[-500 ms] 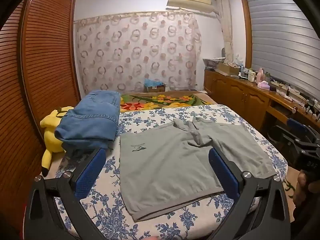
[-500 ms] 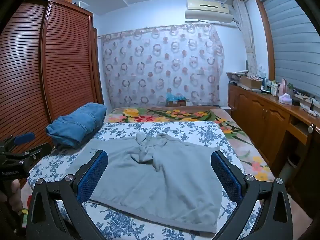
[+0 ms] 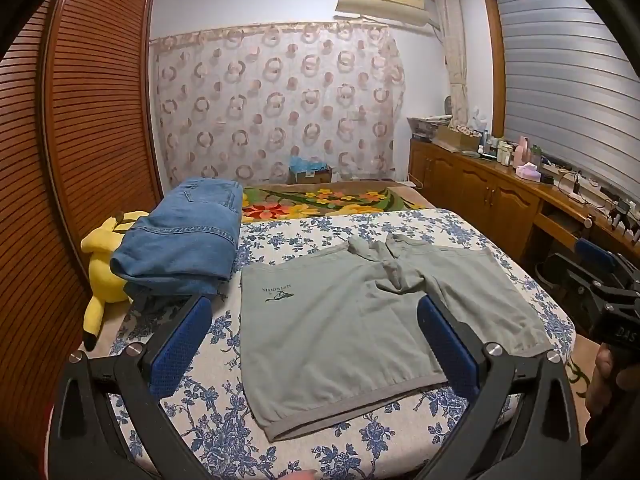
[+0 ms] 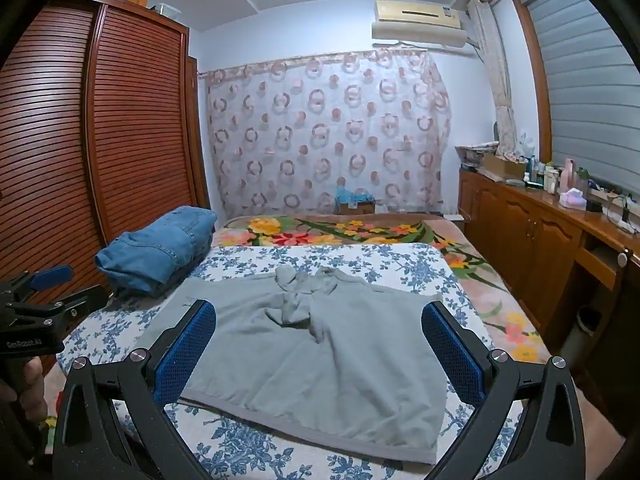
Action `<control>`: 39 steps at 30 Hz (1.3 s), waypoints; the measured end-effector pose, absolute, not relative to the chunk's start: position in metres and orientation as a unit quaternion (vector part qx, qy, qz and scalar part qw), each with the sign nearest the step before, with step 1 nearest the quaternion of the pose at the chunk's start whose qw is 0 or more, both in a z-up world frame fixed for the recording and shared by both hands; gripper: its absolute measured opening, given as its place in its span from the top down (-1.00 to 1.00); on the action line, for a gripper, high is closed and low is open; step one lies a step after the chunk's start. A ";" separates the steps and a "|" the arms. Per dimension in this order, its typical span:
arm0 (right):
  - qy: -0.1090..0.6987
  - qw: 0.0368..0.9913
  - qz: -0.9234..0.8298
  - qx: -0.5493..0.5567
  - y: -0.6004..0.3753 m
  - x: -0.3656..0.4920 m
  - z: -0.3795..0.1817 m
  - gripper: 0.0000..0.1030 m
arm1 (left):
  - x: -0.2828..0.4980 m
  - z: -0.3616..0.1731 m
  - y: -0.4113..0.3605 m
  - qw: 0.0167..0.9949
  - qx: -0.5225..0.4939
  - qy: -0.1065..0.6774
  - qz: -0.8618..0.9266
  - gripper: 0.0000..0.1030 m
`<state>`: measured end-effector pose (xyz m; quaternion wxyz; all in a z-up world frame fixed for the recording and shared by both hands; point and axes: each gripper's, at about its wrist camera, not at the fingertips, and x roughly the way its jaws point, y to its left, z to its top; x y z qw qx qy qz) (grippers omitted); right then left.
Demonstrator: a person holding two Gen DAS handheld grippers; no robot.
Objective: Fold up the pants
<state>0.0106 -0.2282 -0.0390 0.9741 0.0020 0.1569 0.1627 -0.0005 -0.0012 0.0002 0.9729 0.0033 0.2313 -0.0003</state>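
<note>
Grey-green shorts (image 3: 340,332) lie spread flat on the bed's blue floral sheet (image 3: 208,432), waistband far, hems near, with a bunched crease at the crotch. They also show in the right wrist view (image 4: 320,356). My left gripper (image 3: 314,344) is open and empty, held above the near hem. My right gripper (image 4: 320,340) is open and empty above the shorts too. The right gripper shows at the right edge of the left wrist view (image 3: 600,288); the left gripper shows at the left edge of the right wrist view (image 4: 44,300).
Folded blue jeans (image 3: 180,240) sit at the far left of the bed beside a yellow plush toy (image 3: 102,264). A floral blanket (image 3: 320,200) lies beyond. A slatted wardrobe (image 3: 80,140) stands left, a wooden cabinet (image 3: 500,204) with bottles right.
Both views have shifted only slightly. The shorts lie as before and both grippers stay open.
</note>
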 end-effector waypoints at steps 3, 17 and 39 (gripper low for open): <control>0.155 0.974 0.166 0.003 -0.233 0.009 -0.040 -1.00 | 0.000 0.000 0.000 0.973 0.001 0.232 0.001 -0.99; 0.156 0.973 0.168 0.004 -0.236 0.008 -0.039 -1.00 | -0.001 0.000 0.000 0.973 0.001 0.231 0.001 -0.99; 0.157 0.973 0.169 0.005 -0.234 0.007 -0.039 -1.00 | -0.001 0.000 0.000 0.973 0.002 0.230 0.001 -0.99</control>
